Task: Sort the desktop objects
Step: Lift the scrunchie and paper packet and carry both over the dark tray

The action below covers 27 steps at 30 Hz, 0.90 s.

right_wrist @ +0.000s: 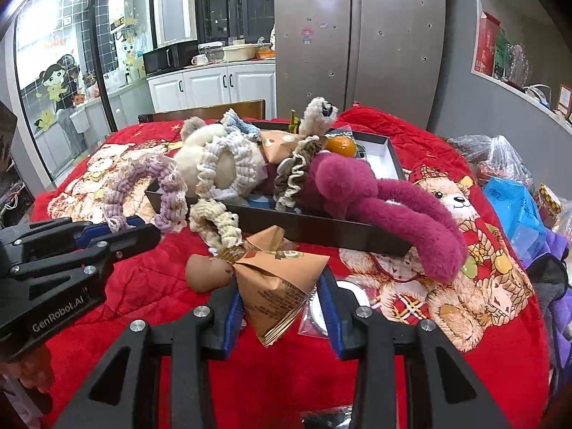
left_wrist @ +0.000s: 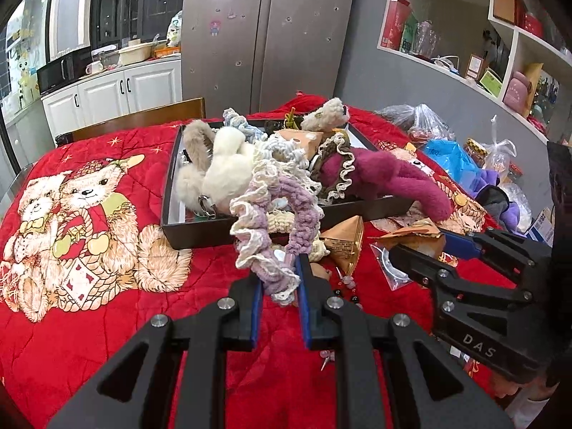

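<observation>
Both claws hold their loads just near of the black tray (left_wrist: 200, 236): the left claw (left_wrist: 279, 286) pinches the purple scrunchie (left_wrist: 271, 214) narrowly, the right claw (right_wrist: 282, 307) clamps the tan triangular packet (right_wrist: 275, 279), the tray straight beyond, heaped full.

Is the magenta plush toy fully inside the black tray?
No. The magenta plush toy lies partly in the black tray, its long limb draped over the rim.
</observation>
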Motion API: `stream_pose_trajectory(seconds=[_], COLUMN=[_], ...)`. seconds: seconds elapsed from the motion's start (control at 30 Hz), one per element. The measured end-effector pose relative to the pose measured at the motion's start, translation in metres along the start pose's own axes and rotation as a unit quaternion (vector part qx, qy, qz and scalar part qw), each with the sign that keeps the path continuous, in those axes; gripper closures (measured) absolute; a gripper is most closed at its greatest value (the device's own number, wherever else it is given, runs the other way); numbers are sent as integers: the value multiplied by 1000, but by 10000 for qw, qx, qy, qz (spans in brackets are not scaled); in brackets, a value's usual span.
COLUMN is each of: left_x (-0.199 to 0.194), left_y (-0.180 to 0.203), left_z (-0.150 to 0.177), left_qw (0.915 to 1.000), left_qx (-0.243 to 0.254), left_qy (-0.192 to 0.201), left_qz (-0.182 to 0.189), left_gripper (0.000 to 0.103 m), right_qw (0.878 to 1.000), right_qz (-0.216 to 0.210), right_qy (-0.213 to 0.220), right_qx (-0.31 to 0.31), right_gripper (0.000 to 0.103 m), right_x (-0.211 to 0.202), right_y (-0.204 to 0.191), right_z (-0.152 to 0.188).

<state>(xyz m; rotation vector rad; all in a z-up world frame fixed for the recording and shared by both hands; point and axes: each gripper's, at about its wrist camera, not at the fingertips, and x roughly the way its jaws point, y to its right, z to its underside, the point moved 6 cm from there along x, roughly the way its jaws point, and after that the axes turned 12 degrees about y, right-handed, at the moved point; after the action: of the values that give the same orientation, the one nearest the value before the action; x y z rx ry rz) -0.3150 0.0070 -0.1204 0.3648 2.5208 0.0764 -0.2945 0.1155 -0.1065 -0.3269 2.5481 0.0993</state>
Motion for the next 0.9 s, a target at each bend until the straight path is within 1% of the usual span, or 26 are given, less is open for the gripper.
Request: stream_pose_trajectory(seconds=[0.2,0.33,0.67,0.9], left_x=[0,5,29,53], left_y=[-3,0,7,5], left_z=[-9,-19,-55,-82], left_qw=[10000,10000,9998,9997], left_qx=[-83,6,-27,-5], left_qy=[-17,-13,3,38], left_qz=[38,53,211,234], left_gripper=[86,86,86,86], right_qw=[10000,9999,9997,9997], right_qz=[7,50,53,51], right_qy=[34,98,88,121], right_qx=[18,49,215,210], right_gripper=[64,64,64,64], right_x=[0,1,18,40], right_y=[1,6,16,19], right_z=[-11,-22,-50,-77])
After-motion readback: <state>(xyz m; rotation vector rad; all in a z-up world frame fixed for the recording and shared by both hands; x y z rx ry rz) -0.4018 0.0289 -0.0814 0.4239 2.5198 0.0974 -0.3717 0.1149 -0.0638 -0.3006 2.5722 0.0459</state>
